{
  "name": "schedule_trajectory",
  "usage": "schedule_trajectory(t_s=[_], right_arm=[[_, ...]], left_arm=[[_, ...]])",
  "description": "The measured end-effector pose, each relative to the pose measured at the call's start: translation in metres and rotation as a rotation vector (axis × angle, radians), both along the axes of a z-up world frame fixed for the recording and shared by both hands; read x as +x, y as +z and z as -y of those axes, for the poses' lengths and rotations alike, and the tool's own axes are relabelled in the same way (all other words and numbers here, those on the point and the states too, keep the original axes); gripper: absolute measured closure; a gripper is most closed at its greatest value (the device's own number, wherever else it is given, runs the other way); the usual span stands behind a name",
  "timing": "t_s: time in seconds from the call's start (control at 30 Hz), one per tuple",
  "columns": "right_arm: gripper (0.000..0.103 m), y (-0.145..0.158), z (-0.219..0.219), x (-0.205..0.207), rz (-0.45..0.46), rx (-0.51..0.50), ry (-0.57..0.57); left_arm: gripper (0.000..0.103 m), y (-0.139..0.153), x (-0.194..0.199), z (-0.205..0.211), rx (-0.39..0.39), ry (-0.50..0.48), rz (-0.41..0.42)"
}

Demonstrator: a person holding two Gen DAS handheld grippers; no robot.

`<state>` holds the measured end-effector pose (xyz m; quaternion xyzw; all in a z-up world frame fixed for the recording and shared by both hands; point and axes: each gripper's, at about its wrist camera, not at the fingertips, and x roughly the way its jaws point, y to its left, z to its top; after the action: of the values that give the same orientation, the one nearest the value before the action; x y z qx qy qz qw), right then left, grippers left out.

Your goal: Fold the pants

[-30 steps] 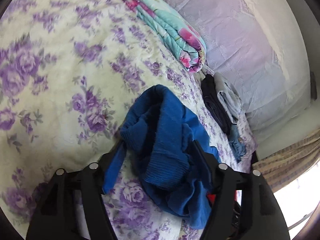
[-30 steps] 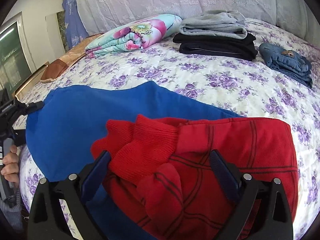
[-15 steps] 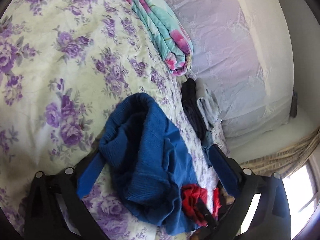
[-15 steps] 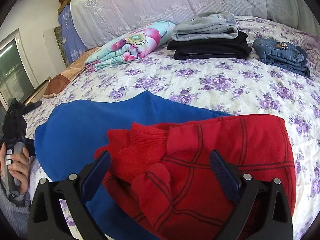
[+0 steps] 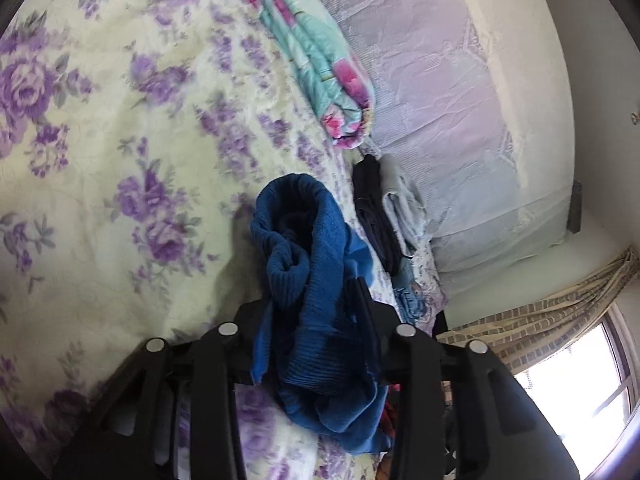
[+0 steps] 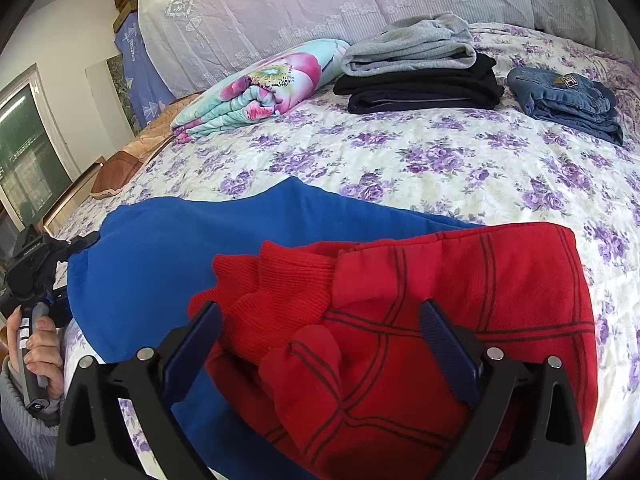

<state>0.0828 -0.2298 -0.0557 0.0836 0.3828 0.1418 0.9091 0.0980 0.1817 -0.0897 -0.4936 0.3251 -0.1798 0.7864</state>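
Note:
The pants are half blue, half red with dark lines. In the left wrist view my left gripper (image 5: 310,316) is shut on the blue ribbed cuff (image 5: 300,248) and holds it bunched just above the bed. In the right wrist view the blue leg (image 6: 180,248) lies flat across the bed, and the red leg (image 6: 460,300) lies folded beside it. My right gripper (image 6: 320,336) is open, its jaws wide on either side of the red ribbed cuff (image 6: 276,292), not closed on it. My left gripper also shows at the far left of the right wrist view (image 6: 36,276).
A floral purple bedspread (image 6: 440,152) covers the bed. At the back lie a rolled teal floral quilt (image 6: 264,88), a grey and black folded stack (image 6: 416,68), folded jeans (image 6: 564,100) and a lace-covered headboard (image 6: 320,4). A curtain and window (image 5: 560,340) stand at right.
My left gripper has closed on the blue cuff, having stood open half a second ago. The right gripper stays open over the red cuff.

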Motion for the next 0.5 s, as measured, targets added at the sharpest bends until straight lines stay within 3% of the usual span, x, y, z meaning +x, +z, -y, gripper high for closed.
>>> schedule_trajectory(t_s=[0.17,0.23,0.33,0.5], right_arm=[[0.004,0.025,0.024,-0.018,0.097,0.082,-0.064],[0.004,0.035,0.030,-0.027,0.116,0.005,-0.096],[0.004,0.040,0.038,-0.039,0.146,-0.136,-0.136],[0.004,0.041,0.084,-0.057,0.157,-0.045,-0.219]], left_arm=[[0.074,0.077,-0.017,0.043,0.238,-0.086,0.197],[0.079,0.097,-0.020,0.066,0.291,-0.147,0.255],[0.080,0.110,-0.019,0.099,0.352,-0.211,0.297],[0.082,0.109,-0.024,0.139,0.414,-0.279,0.312]])
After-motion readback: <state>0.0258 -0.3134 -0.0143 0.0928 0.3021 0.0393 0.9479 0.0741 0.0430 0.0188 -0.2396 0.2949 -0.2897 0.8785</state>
